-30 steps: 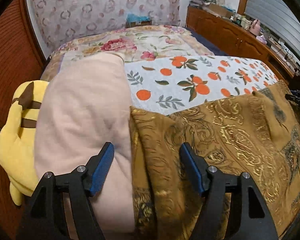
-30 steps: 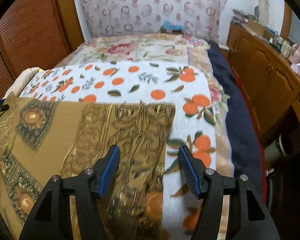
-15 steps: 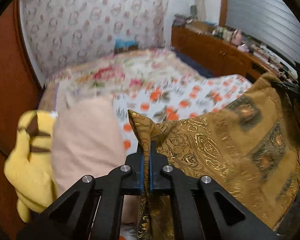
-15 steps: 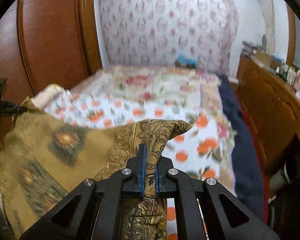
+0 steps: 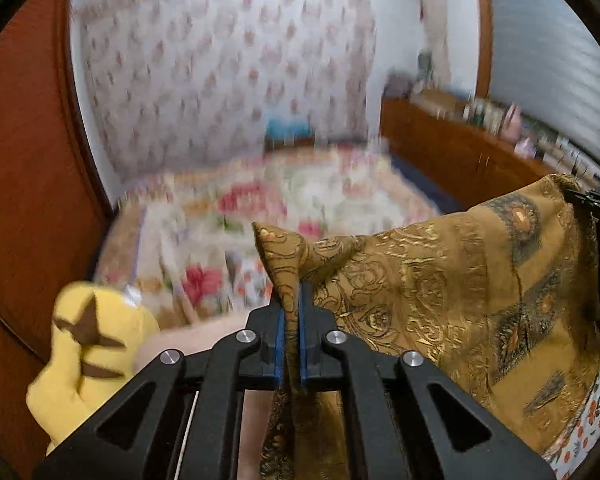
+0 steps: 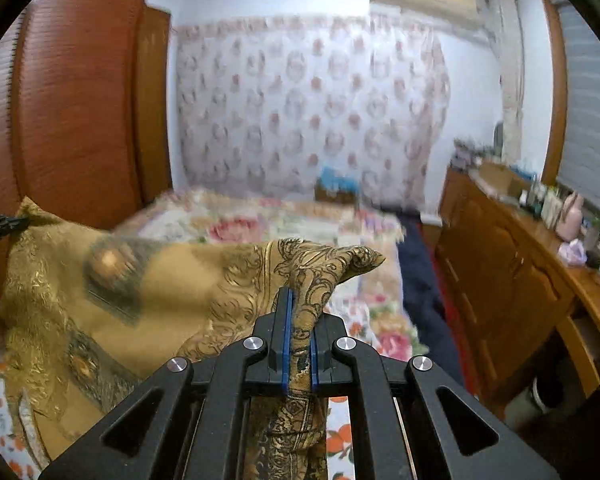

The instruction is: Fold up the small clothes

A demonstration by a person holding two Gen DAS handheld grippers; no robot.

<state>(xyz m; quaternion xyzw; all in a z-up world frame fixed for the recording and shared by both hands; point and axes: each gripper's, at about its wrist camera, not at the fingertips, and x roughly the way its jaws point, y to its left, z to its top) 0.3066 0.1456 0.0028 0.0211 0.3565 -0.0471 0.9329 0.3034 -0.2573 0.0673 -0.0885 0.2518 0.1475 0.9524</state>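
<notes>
The gold-brown patterned cloth (image 5: pixel 440 292) hangs stretched between my two hands, lifted above the bed (image 5: pixel 300 200), its paisley border bunched at each held corner. My left fingers (image 5: pixel 291 320) are clamped on one corner, a peak of fabric poking up past the blue pads; they have just eased a touch wider, cloth still pinched. My right fingers (image 6: pixel 299 332) are clamped on the other corner. Beyond lies open bedspread; a yellow plush toy (image 5: pixel 88 344) sits left, a wooden cabinet (image 6: pixel 512 280) right.
</notes>
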